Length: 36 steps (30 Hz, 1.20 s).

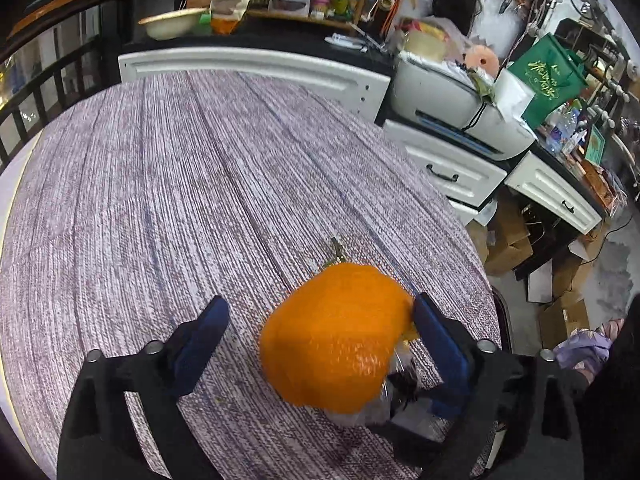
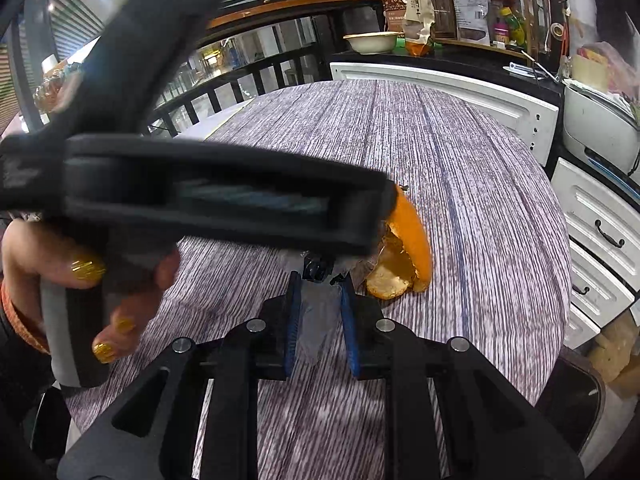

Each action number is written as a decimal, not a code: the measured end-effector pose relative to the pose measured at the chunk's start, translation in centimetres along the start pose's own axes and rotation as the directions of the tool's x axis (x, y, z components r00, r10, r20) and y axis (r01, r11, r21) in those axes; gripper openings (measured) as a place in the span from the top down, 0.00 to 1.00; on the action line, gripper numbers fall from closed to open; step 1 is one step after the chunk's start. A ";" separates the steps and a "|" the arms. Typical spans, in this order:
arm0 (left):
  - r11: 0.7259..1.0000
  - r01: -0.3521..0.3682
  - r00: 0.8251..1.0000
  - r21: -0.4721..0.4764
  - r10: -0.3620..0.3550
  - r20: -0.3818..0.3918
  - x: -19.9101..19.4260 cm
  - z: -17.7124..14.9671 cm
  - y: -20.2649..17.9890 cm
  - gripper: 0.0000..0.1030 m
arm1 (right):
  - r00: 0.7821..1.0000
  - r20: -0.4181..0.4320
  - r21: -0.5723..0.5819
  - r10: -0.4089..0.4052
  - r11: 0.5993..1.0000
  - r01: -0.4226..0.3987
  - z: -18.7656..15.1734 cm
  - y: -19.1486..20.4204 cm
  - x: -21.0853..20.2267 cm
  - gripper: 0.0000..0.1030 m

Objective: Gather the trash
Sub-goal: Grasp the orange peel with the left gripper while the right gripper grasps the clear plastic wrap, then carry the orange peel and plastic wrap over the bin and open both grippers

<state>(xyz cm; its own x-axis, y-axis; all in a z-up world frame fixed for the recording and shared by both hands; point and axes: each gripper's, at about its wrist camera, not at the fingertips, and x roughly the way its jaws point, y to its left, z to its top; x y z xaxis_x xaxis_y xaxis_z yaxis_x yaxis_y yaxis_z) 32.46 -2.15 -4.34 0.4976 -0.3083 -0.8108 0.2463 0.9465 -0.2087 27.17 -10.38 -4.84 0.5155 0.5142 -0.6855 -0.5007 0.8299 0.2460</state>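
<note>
Left claw point(image 1: 320, 320) straddles orange peel point(image 1: 336, 336) (near table edge point(image 1: 472, 240)).

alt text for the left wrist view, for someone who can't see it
An orange peel sits between the wide-open blue fingers of the left gripper, its edge against the right-hand finger, on a purple-grey woven tablecloth. Crumpled clear plastic lies under the peel; white drawers and cluttered shelves stand behind.
</note>
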 end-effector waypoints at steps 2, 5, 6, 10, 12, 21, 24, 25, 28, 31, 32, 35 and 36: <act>0.998 0.052 0.998 -0.019 -0.052 -0.034 0.4 0.0 0.0 0.30 | 1.000 0.003 -0.007 -0.007 1.000 0.007 -0.2 0.0 -0.2 0.80; 0.999 0.051 0.998 0.003 -0.051 -0.045 0.2 -0.4 -0.7 0.39 | 1.000 0.002 0.002 -0.004 1.000 0.004 -0.6 -0.2 -0.5 0.80; 0.999 0.050 0.998 0.014 -0.049 -0.042 0.0 -0.6 -1.0 0.41 | 1.000 0.003 0.002 -0.003 1.000 0.003 -0.7 -0.2 -0.6 0.80; 0.999 0.049 0.999 -0.011 -0.049 -0.007 -0.9 -1.1 -0.9 0.50 | 1.000 0.023 -0.014 -0.014 1.000 0.015 -1.2 0.2 -1.6 0.81; 0.998 0.042 0.999 -0.051 -0.041 0.021 -1.6 -1.1 -0.2 0.53 | 0.999 0.033 -0.014 -0.026 1.000 0.026 -1.6 0.1 -2.3 0.81; 0.997 0.000 0.990 -0.076 0.010 0.140 -4.9 -2.5 -0.2 0.56 | 0.993 0.088 0.072 -0.082 0.995 0.076 -4.0 -2.9 -6.1 0.81; 0.999 -0.002 0.982 -0.040 0.010 0.187 -6.1 -3.5 -1.6 0.56 | 0.984 0.113 0.113 -0.135 0.986 0.123 -4.6 -4.6 -7.6 0.81; 1.000 -0.005 0.979 -0.027 0.010 0.202 -6.5 -3.9 -2.2 0.56 | 0.982 0.119 0.126 -0.148 0.983 0.133 -4.8 -5.2 -8.0 0.81; 1.000 0.015 0.974 0.008 -0.016 0.228 -7.2 -4.9 -4.0 0.56 | 0.971 0.135 0.182 -0.196 0.968 0.170 -6.0 -7.0 -9.5 0.81; 0.998 0.041 0.972 0.042 -0.049 0.230 -7.4 -5.9 -5.8 0.56 | 0.961 0.134 0.239 -0.243 0.949 0.206 -7.6 -8.9 -10.8 0.81; 0.998 0.046 0.972 0.051 -0.057 0.229 -7.4 -6.1 -6.4 0.56 | 0.958 0.131 0.262 -0.253 0.941 0.213 -8.3 -9.6 -11.3 0.81; 0.993 0.079 0.971 0.083 -0.096 0.218 -7.1 -6.9 -8.5 0.56 | 0.948 0.116 0.312 -0.297 0.917 0.250 -10.2 -11.3 -12.3 0.81; 0.992 0.090 0.971 0.088 -0.107 0.215 -7.1 -7.1 -9.1 0.56 | 0.945 0.107 0.331 -0.309 0.907 0.260 -10.8 -11.8 -12.6 0.81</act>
<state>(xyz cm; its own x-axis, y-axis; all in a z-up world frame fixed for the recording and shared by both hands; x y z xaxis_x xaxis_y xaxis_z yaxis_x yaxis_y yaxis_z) 20.77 -7.89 -0.62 0.6352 -0.4213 -0.6473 0.3624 0.9027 -0.2319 19.05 -29.05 -6.52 0.7166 0.2522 -0.6503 -0.0902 0.9580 0.2721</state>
